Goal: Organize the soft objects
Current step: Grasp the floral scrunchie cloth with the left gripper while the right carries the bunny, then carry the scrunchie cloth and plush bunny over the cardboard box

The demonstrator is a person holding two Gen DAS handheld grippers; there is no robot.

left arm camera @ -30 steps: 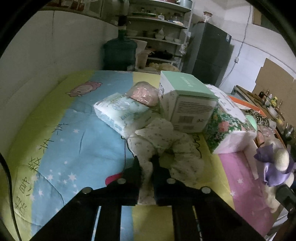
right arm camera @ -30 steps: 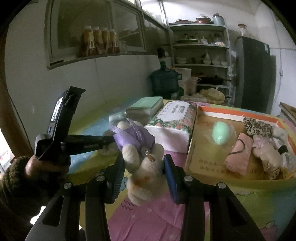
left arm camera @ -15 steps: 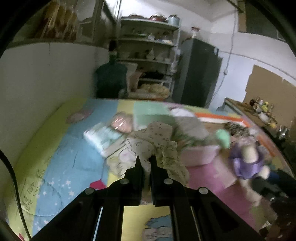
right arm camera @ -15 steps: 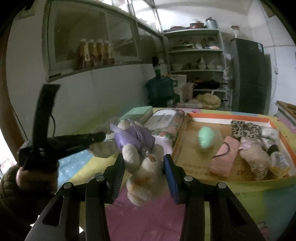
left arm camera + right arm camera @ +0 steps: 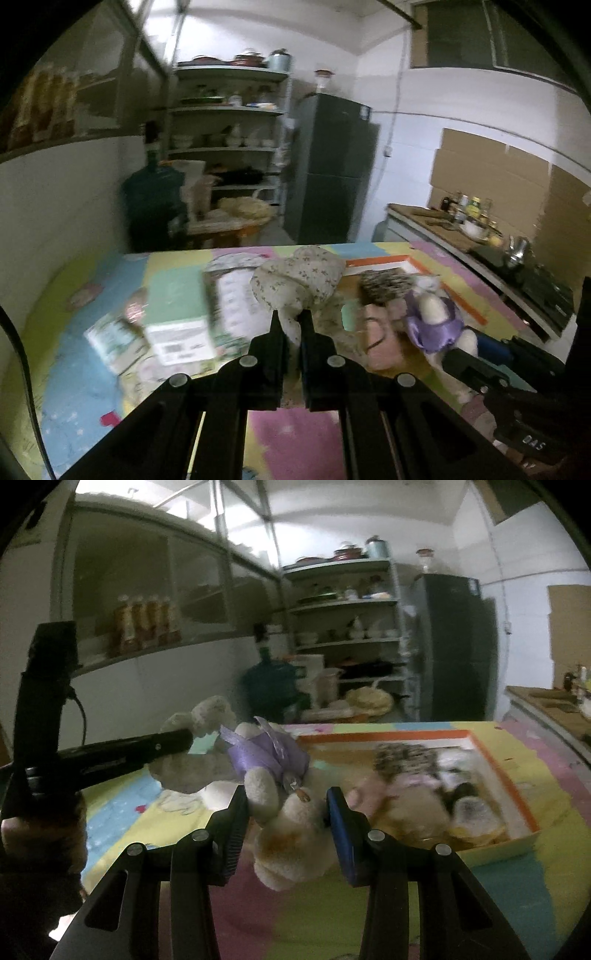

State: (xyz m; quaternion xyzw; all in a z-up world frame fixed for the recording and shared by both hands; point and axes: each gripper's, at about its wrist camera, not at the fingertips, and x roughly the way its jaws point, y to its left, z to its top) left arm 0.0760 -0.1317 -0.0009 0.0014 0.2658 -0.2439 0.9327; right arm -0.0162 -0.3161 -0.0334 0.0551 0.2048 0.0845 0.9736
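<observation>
My left gripper (image 5: 291,325) is shut on a cream floral cloth garment (image 5: 299,282), held up above the mat; it also shows in the right wrist view (image 5: 199,716). My right gripper (image 5: 286,805) is shut on a cream teddy bear with a purple ribbon (image 5: 291,812), held near the left edge of an orange-rimmed cardboard tray (image 5: 498,775). The bear also shows in the left wrist view (image 5: 434,317). The tray holds several soft items, including a leopard-print pouch (image 5: 406,757) and a pink plush (image 5: 376,343).
A green-topped box (image 5: 173,306), a floral tissue pack (image 5: 231,295) and a white wipes pack (image 5: 110,336) lie on the colourful mat (image 5: 74,369). A water jug (image 5: 155,206), shelves and a dark fridge (image 5: 332,173) stand behind. A counter runs along the right.
My left gripper has lifted the floral garment off the mat and swung right toward the tray. My right gripper has carried the bear closer to the tray.
</observation>
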